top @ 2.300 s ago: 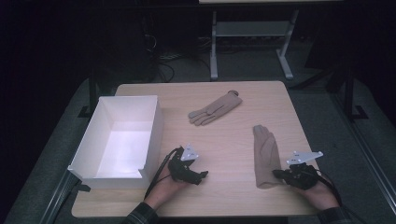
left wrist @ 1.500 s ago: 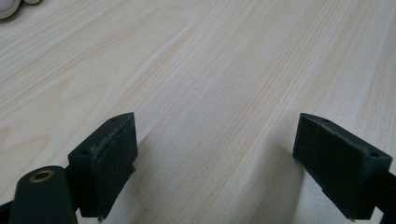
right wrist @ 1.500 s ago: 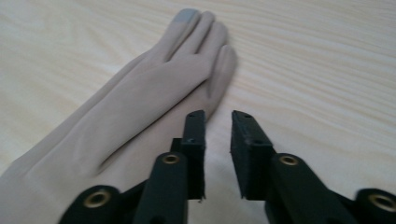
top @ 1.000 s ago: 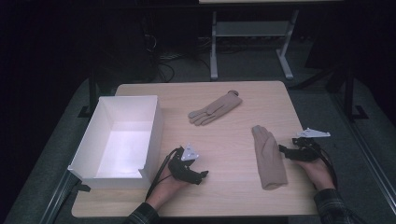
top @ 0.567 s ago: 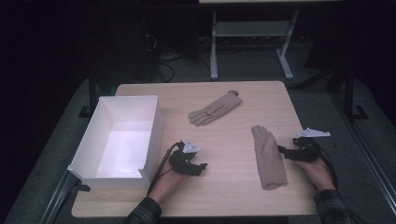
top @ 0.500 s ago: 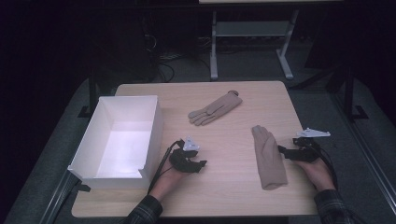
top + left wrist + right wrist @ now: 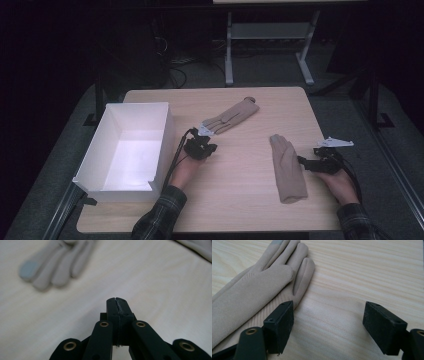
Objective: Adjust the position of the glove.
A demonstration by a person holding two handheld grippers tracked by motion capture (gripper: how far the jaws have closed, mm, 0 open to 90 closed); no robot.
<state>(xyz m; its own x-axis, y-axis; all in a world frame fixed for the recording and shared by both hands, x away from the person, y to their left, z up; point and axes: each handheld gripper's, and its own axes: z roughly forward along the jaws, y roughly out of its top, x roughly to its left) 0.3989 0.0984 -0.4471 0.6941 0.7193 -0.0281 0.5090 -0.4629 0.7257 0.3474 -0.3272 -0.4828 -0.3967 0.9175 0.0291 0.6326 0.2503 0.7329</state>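
Note:
Two beige gloves lie on the wooden table [image 7: 240, 200]. The far glove [image 7: 231, 116] lies slanted near the table's middle back; its fingertips [image 7: 52, 267] appear blurred ahead of my left gripper. My left gripper [image 7: 206, 146] [image 7: 116, 300] is shut with nothing in it, just short of those fingertips. The near glove [image 7: 288, 167] [image 7: 254, 287] lies flat at the right, fingers pointing away from me. My right gripper [image 7: 302, 161] [image 7: 328, 327] stands open at that glove's right edge, one jaw resting over its edge.
A white open box [image 7: 127, 150] stands at the table's left, close beside my left hand and its cable. Beyond the far edge are a dark floor, cables and a metal stand [image 7: 270, 37].
My left gripper has moved forward from the near edge toward the far glove's fingertips. The right gripper first drew back right of the near glove, then held still.

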